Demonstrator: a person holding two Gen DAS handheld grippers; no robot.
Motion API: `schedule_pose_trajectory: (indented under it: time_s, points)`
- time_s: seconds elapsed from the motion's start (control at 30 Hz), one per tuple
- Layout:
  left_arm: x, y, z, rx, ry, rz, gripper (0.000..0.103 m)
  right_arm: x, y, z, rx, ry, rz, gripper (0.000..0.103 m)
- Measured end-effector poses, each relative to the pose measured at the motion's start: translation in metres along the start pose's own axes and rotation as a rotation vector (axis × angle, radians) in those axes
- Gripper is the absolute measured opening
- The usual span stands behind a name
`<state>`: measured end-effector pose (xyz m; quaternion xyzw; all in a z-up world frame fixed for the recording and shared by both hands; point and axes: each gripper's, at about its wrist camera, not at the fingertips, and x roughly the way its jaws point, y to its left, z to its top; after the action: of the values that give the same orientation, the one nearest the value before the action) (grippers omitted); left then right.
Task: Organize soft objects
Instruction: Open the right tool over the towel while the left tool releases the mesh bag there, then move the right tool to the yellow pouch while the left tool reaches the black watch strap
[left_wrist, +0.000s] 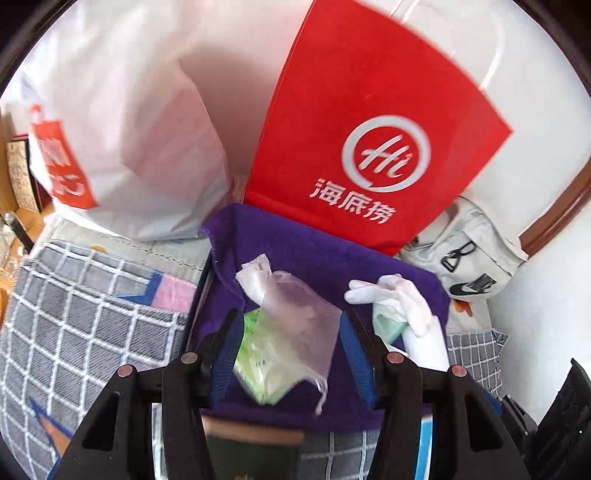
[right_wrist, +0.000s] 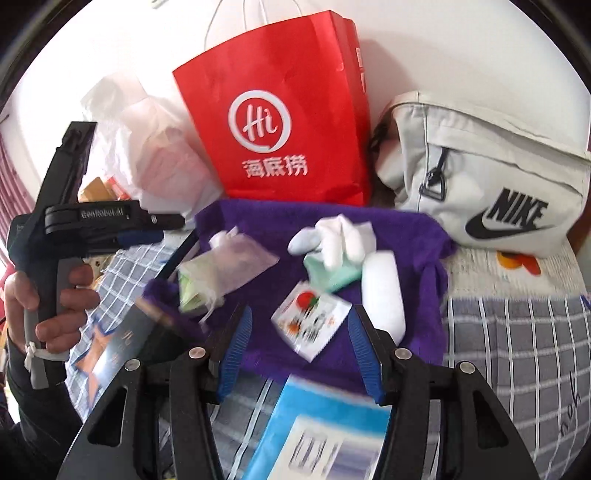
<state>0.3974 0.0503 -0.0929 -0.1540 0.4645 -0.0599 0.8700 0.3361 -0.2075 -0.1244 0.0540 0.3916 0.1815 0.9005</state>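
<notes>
The glossy red paper bag (right_wrist: 280, 122) shows a white "Hi" ring logo over 海底捞. The pale grey fabric pouch (right_wrist: 491, 184) reads "NIKE" with swoosh. The black handheld gripper (right_wrist: 162, 230) says "GenRobot.AI".

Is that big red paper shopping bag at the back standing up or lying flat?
Standing upright. The red paper shopping bag rests on its base behind the purple fuzzy towel, its white cord handles rising above its top edge.
</notes>
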Motion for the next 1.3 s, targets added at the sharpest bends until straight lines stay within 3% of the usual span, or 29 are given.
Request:
schedule_pose_trajectory:
  time_s: [0.27,0.5,0.77,0.9,1.07,1.3]
  points:
    - [-0.070,-0.008,-0.040,0.044,-0.060,-0.011,0.052,-0.042,0.028,-0.039,0.031,0.022,-0.005,0.054]
    - [-0.105,0.004,-0.092,0.044,-0.047,-0.003,0.052,-0.080,0.062,-0.089,0.006,0.038,0.033,0.054]
    - [-0.114,0.032,-0.150,0.027,-0.007,0.019,0.052,-0.087,0.087,-0.147,-0.008,0.078,0.039,0.054]
    - [-0.111,0.042,-0.174,0.028,0.021,0.025,0.052,-0.080,0.093,-0.168,-0.020,0.103,-0.013,0.054]
    - [-0.106,0.052,-0.198,0.026,0.040,0.026,0.052,-0.065,0.082,-0.185,0.024,0.132,-0.042,0.054]
    - [-0.098,0.053,-0.218,0.054,0.048,0.031,0.052,-0.050,0.063,-0.193,0.109,0.114,0.017,0.053]
